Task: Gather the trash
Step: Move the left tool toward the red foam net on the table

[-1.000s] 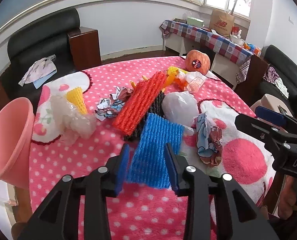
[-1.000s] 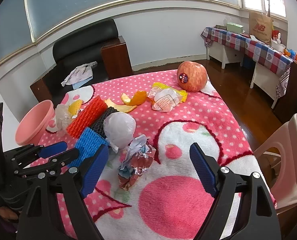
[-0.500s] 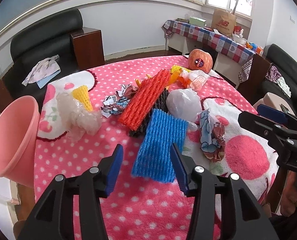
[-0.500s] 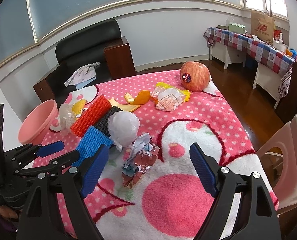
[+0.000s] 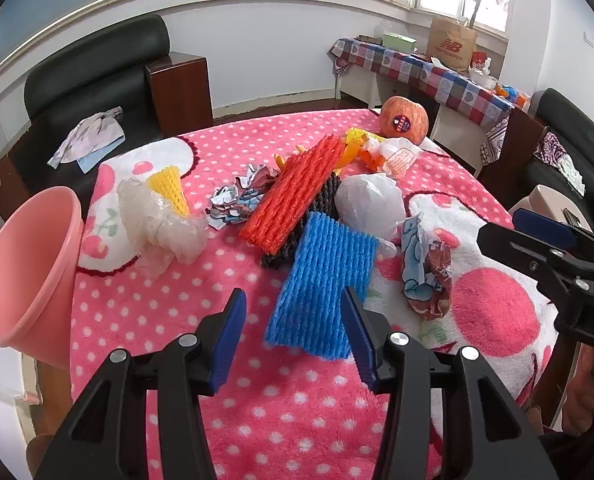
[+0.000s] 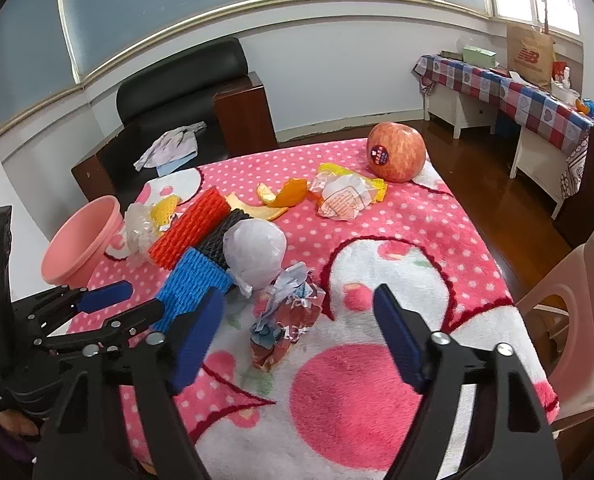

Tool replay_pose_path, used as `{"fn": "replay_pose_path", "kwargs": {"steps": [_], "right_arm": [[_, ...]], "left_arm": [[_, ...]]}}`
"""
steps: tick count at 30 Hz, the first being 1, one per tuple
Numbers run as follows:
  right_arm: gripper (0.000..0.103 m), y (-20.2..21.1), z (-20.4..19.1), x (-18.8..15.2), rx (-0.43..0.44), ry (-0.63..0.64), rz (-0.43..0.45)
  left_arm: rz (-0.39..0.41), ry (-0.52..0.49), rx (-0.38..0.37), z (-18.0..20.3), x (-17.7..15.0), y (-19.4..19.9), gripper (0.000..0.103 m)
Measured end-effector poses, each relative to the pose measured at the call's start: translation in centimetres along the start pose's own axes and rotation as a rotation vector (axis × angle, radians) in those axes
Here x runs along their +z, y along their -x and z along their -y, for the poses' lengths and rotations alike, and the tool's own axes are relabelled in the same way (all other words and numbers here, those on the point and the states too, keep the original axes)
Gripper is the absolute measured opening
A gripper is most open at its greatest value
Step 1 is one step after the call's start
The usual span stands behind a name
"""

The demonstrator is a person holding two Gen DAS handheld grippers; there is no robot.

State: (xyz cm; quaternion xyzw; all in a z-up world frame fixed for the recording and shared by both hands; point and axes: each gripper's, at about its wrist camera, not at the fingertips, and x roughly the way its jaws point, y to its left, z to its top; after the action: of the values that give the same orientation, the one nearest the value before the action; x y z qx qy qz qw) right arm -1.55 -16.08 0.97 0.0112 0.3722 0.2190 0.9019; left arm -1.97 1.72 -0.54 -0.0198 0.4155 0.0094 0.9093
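Collection appears to be at its start: every piece of trash lies on the pink dotted tablecloth (image 5: 145, 312), and the pink basin (image 5: 29, 272) at the table's left edge shows nothing inside, though its interior is only partly visible. The left gripper (image 5: 293, 332) hangs with jaws apart and empty just short of the blue foam net (image 5: 325, 276). The right gripper (image 6: 297, 332) is wide but closing, with nothing between its pads, above the crumpled wrapper (image 6: 285, 320). Still to gather: the red foam net (image 5: 293, 196), white bag (image 5: 369, 204), clear plastic (image 5: 157, 228), and orange peel (image 6: 285, 196).
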Motion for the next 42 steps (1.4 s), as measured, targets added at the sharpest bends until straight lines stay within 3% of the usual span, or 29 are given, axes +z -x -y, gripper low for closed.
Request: {"fn": "replay_pose_path", "kwargs": {"steps": [12, 31, 36, 42], "right_arm": [[0.068, 0.1, -0.1, -0.3, 0.006, 0.002, -0.003], [0.068, 0.2, -0.1, -0.6, 0.018, 0.001, -0.002], [0.068, -0.1, 0.1, -0.7, 0.029, -0.013, -0.017], [0.068, -0.5, 0.5, -0.8, 0.049, -0.03, -0.032]], "left_arm": [[-0.004, 0.01, 0.0, 0.0, -0.4, -0.1, 0.048], [0.0, 0.014, 0.003, -0.2, -0.3, 0.4, 0.048], [0.018, 0.024, -0.039, -1.0, -0.4, 0.8, 0.048], [0.028, 0.032, -0.039, -2.5, -0.5, 1.4, 0.048]]}}
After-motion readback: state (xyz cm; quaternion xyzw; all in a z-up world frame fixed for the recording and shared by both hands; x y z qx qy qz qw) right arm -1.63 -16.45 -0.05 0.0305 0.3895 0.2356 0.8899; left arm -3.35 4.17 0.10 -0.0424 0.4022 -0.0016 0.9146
